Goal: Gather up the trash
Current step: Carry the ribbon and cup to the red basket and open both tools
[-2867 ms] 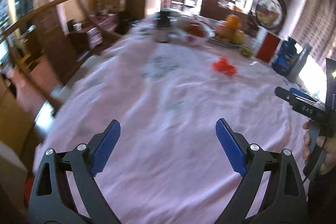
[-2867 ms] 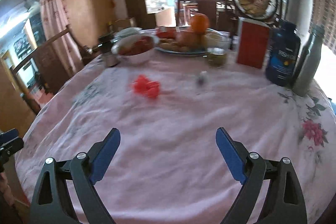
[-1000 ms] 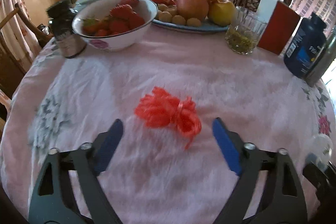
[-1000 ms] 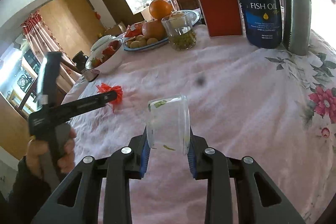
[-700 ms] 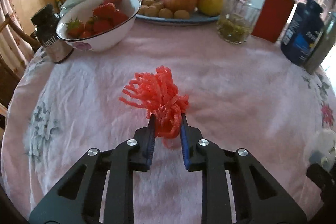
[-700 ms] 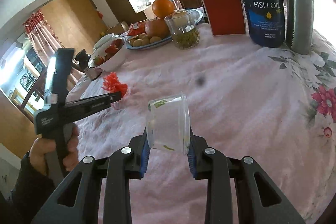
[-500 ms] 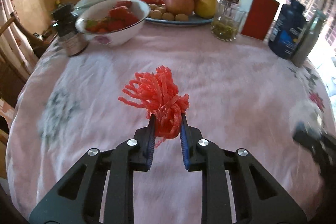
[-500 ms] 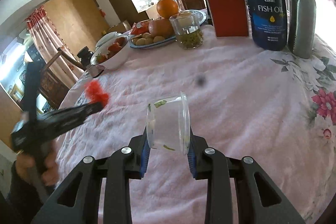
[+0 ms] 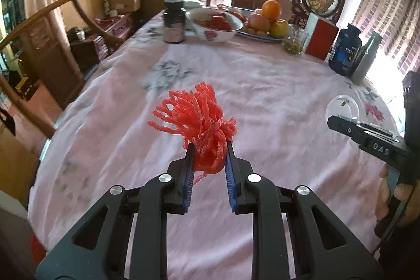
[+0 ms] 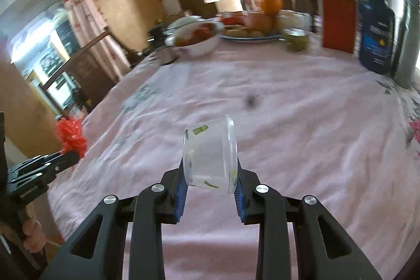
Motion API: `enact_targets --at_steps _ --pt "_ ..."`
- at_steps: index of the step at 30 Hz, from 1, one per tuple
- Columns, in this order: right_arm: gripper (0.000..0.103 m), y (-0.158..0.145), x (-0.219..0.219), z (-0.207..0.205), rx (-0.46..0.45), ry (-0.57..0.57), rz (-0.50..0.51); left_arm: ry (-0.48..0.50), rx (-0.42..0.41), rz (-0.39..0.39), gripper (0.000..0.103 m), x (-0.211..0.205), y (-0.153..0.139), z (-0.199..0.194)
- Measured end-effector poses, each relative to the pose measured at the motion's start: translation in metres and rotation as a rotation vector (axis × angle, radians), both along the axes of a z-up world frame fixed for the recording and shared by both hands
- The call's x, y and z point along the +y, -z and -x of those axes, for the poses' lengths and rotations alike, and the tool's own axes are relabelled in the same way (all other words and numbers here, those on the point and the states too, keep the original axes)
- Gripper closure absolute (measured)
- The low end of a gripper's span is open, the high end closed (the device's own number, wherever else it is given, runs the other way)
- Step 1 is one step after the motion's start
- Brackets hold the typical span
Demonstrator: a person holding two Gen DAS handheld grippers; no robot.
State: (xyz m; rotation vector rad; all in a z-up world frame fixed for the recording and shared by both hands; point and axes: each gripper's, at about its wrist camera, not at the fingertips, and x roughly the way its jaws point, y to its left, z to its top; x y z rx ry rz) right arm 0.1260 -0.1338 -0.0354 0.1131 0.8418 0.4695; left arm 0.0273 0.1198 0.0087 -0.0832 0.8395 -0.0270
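A bunch of red plastic netting (image 9: 199,120) is pinched between the blue pads of my left gripper (image 9: 208,148), held up above the pink tablecloth (image 9: 275,101). My right gripper (image 10: 210,169) is shut on a clear plastic cup (image 10: 210,156) lying on its side, with green scraps stuck inside. From the left wrist view the cup (image 9: 341,106) shows at the tip of the right gripper at the right edge. The right wrist view shows the netting (image 10: 71,138) at its far left.
At the table's far end stand a dark jar (image 9: 174,21), a bowl of strawberries (image 9: 216,24), a fruit plate (image 9: 265,17), a glass (image 9: 292,42), a red box (image 9: 320,40), a blue fish-oil bottle (image 9: 345,53) and a grey bottle (image 9: 366,58). A wooden chair (image 9: 39,38) stands left.
My left gripper shut on the red netting and lifted it off the cloth, pulling back toward the near edge. The right gripper, still holding the cup, drew back and rolled slightly.
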Motion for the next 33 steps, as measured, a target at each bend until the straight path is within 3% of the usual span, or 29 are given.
enact_targets --at_steps 10,17,24,33 --pt "0.073 -0.029 0.082 0.078 -0.087 -0.168 0.057 -0.095 -0.062 -0.003 0.080 0.038 -0.002 0.079" --pt "0.073 -0.038 0.158 0.126 -0.119 -0.345 0.096 -0.194 -0.087 0.020 0.080 0.090 0.000 0.126" --pt "0.073 -0.041 0.255 0.173 -0.121 -0.573 0.099 -0.377 -0.106 0.043 0.080 0.169 0.007 0.178" --pt "0.073 -0.013 0.389 0.235 -0.049 -0.861 0.128 -0.655 -0.003 0.090 0.080 0.281 0.060 0.255"
